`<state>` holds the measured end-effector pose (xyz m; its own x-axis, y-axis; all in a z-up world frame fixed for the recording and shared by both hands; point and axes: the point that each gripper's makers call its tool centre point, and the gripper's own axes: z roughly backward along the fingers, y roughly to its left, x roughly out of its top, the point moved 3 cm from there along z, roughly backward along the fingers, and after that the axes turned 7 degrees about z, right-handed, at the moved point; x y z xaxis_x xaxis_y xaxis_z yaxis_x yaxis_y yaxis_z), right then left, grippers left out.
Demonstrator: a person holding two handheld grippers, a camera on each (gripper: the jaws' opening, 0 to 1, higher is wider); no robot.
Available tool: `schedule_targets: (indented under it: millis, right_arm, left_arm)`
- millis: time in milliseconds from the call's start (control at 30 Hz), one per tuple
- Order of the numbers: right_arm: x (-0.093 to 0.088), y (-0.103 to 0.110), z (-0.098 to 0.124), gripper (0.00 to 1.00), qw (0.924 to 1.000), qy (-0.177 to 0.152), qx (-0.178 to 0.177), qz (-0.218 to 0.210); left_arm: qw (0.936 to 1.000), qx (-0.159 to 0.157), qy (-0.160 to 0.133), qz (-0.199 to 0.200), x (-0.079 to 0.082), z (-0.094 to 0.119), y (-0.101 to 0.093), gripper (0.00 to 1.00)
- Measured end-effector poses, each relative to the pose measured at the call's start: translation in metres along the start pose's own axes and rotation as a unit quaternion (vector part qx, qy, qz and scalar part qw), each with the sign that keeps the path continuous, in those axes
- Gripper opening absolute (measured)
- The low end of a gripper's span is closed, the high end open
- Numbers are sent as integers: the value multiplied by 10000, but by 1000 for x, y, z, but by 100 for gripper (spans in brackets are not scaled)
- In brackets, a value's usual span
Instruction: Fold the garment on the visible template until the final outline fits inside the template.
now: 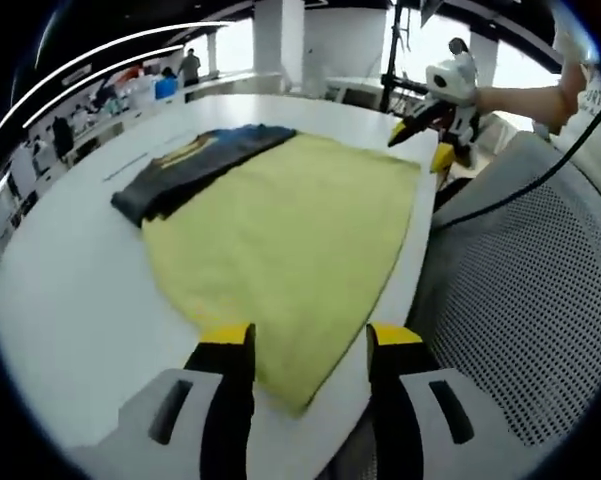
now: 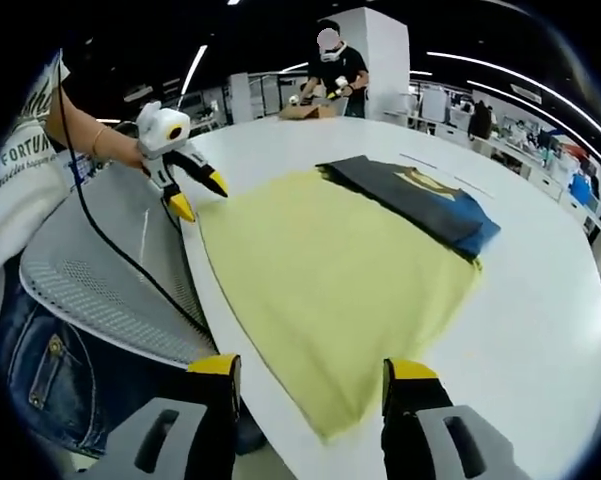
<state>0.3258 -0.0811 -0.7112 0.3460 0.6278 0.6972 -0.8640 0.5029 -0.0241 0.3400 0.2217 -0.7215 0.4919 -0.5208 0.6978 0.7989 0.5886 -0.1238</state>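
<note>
A large yellow cloth (image 1: pixel 290 230) lies spread flat on the white table (image 1: pixel 70 300), reaching to the near edge. A dark navy garment (image 1: pixel 195 160) with a blue and yellow print lies folded along the cloth's far side, partly on it and partly on the bare table. In the right gripper view the garment (image 2: pixel 420 200) sits at the yellow cloth's (image 2: pixel 330 270) upper right. My left gripper (image 1: pixel 310 345) is open over the cloth's near corner. My right gripper (image 2: pixel 313 370) is open over the opposite near corner. Neither holds anything.
A grey mesh chair back (image 1: pixel 540 280) stands against the table edge between the two hands, with a black cable across it. A person stands at the far end of the table (image 2: pixel 540 330) beside a cardboard box (image 2: pixel 305 110). More benches and people are behind.
</note>
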Motion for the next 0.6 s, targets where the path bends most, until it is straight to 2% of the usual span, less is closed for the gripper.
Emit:
schedule_targets:
  millis: [200, 333, 400, 433, 600]
  right_arm:
    - [-11, 0, -1, 43, 9996, 226, -17, 155]
    - [-21, -1, -3, 40, 9984, 474, -31, 320]
    - [-22, -1, -4, 38, 9984, 488, -8, 296]
    - [-23, -1, -4, 38, 9984, 494, 0, 281]
    - [-28, -5, -5, 33, 9977, 612, -41, 290]
  left_arm:
    - [9997, 32, 166, -172, -8, 1, 0, 38]
    - [9992, 65, 277, -274, -12, 0, 2, 36]
    - [9986, 70, 397, -353, -16, -1, 5, 35]
    - [9988, 40, 306, -377, -13, -2, 5, 35]
    - [9981, 16, 410, -457, -14, -1, 6, 34]
